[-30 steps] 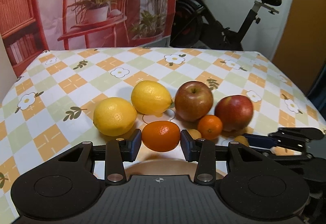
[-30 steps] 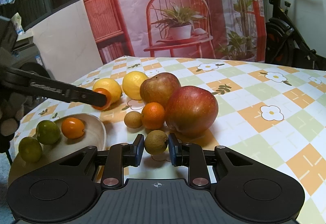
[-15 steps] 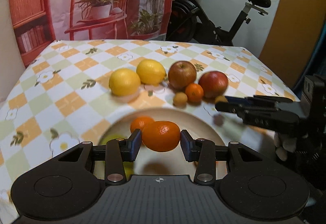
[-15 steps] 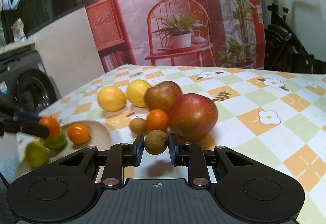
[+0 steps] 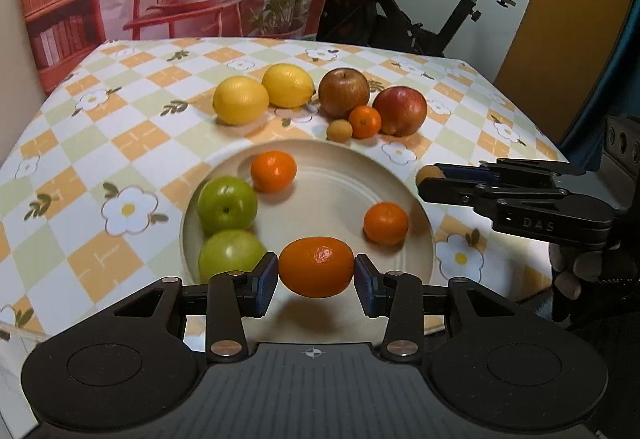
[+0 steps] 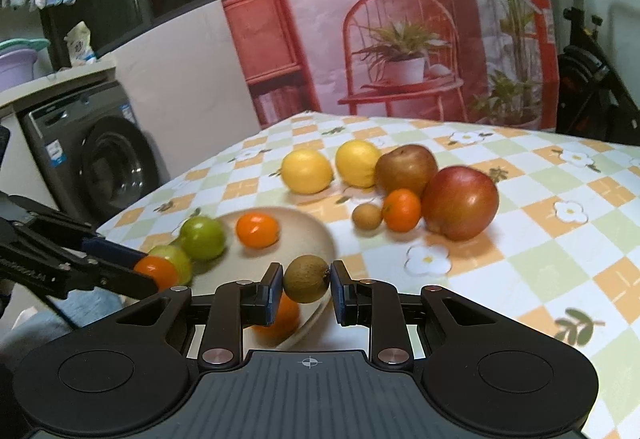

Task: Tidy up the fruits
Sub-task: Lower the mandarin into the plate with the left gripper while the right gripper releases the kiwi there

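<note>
My left gripper is shut on an orange mandarin and holds it above the near rim of a cream plate. The plate holds two green apples and two mandarins. My right gripper is shut on a small brown longan and holds it over the plate's right edge. It shows from the side in the left wrist view. The left gripper shows in the right wrist view.
Behind the plate on the checked tablecloth lie two lemons, two red apples, a mandarin and a longan. An exercise bike stands behind the table. A washing machine stands at the left.
Both grippers drew back from the fruit row toward the plate, each carrying its fruit. The left now holds the mandarin over the plate's near rim; the right holds the longan over its right edge.
</note>
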`<action>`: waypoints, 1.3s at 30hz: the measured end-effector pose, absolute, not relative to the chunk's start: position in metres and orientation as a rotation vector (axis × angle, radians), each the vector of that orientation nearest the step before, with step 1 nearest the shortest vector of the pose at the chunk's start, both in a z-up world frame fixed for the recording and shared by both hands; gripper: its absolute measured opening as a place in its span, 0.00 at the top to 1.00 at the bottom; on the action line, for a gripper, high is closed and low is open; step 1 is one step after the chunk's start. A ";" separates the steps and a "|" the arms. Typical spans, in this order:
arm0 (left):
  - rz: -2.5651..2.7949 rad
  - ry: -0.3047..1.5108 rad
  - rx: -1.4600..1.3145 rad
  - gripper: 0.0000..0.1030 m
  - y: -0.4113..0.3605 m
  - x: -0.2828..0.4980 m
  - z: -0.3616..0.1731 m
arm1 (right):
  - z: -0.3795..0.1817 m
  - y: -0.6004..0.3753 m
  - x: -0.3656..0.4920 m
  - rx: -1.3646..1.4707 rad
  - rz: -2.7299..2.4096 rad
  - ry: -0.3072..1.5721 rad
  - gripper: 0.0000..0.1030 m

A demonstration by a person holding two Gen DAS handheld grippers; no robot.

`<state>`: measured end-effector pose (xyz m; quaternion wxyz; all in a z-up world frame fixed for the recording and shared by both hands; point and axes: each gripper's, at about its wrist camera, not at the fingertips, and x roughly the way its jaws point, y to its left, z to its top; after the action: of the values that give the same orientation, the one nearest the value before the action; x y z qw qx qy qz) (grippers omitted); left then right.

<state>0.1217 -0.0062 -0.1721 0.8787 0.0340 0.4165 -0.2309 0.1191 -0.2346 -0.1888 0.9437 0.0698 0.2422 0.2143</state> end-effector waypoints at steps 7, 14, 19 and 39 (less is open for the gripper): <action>-0.473 0.895 0.036 0.57 0.002 0.117 -0.178 | -0.187 -0.220 0.110 0.114 0.517 0.533 0.77; -0.452 0.926 0.028 0.57 0.004 0.119 -0.184 | -0.191 -0.208 0.113 0.077 0.548 0.576 0.77; -0.436 0.937 0.029 0.57 0.006 0.119 -0.186 | -0.194 -0.208 0.113 0.073 0.541 0.586 0.77; -0.428 0.909 0.041 0.57 0.004 0.117 -0.182 | -0.196 -0.210 0.114 0.066 0.529 0.579 0.75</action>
<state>0.1165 0.0042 -0.1823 0.8761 0.0195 0.4358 -0.2052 0.1137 -0.2103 -0.1957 0.9237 0.0320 0.2819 0.2576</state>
